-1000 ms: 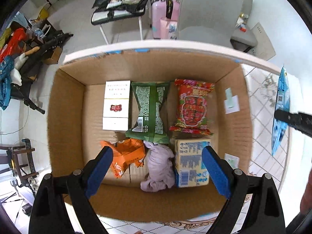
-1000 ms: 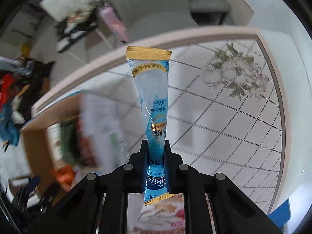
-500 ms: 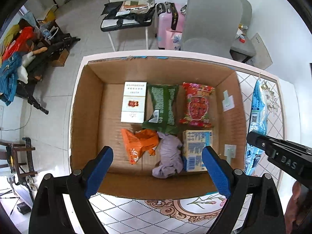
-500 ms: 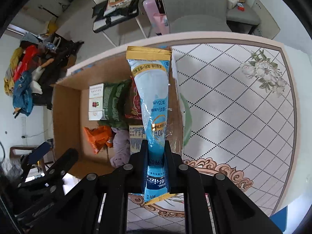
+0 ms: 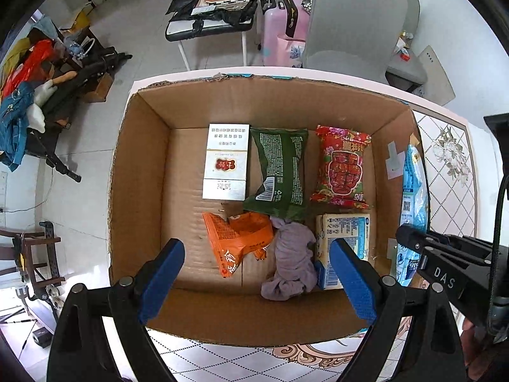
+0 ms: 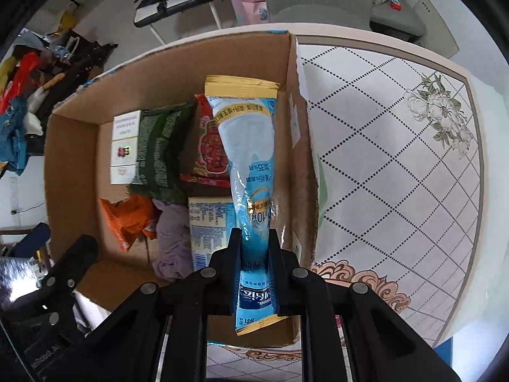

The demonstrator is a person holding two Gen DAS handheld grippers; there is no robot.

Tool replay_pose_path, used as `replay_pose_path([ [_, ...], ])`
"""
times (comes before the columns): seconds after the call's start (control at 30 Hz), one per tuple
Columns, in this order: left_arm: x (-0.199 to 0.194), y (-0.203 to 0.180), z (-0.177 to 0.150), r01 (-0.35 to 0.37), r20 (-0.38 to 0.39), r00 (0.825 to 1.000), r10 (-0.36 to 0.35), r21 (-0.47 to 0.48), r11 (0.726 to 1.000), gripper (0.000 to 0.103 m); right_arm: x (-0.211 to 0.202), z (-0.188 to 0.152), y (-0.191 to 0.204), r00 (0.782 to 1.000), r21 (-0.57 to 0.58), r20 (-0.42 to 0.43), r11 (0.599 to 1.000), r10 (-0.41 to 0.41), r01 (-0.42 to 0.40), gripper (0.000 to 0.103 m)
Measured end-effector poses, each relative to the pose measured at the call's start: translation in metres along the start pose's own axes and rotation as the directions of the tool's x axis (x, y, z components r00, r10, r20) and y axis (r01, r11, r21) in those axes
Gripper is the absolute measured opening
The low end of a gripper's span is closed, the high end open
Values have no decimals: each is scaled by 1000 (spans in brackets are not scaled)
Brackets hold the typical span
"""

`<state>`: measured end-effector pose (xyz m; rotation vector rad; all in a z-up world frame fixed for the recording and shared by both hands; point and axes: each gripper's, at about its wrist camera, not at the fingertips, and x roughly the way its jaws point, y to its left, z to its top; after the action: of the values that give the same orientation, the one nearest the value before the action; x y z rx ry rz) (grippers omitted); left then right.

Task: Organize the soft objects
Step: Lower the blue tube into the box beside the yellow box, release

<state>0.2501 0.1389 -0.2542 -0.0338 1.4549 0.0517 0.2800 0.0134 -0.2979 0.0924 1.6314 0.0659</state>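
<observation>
A cardboard box (image 5: 140,172) on the table holds a white carton (image 5: 226,162), a green packet (image 5: 280,172), a red packet (image 5: 343,168), an orange packet (image 5: 238,238), a purple cloth (image 5: 292,254) and a blue-and-cream pack (image 5: 346,238). My right gripper (image 6: 254,248) is shut on a long light-blue pouch (image 6: 248,159) and holds it over the box's right side, next to the right wall. The pouch also shows in the left wrist view (image 5: 413,197). My left gripper (image 5: 254,273) is open and empty above the box's near wall.
The box (image 6: 70,165) sits at the left end of a tiled table (image 6: 397,159). Beyond the table are a grey chair (image 5: 356,22), a pink suitcase (image 5: 280,38) and a cluttered stand (image 5: 210,16).
My right gripper has carried the blue pouch left, from over the table to over the box's right side. My left gripper has drawn back from the box and stays open.
</observation>
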Motion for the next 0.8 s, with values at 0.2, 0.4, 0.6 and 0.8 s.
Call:
replay_pose_path([
  [0.2, -2, 4, 2, 14, 2, 1000, -14, -15, 1000, 93, -2, -3, 3, 1000, -5, 2, 1000, -17, 17, 38],
  [0.4, -14, 10, 1, 17, 21, 1000, -16, -29, 999, 93, -23, -7, 9, 998, -28, 50, 999, -33, 35, 63],
  [0.6, -35, 15, -7, 23, 48, 999, -21, -44, 999, 93, -45, -21, 10, 995, -48, 95, 998, -42, 47, 92],
  [0.8, -76, 15, -28, 29, 106, 994, -25, -43, 999, 93, -83, -50, 8, 985, -55, 166, 997, -35, 45, 96],
])
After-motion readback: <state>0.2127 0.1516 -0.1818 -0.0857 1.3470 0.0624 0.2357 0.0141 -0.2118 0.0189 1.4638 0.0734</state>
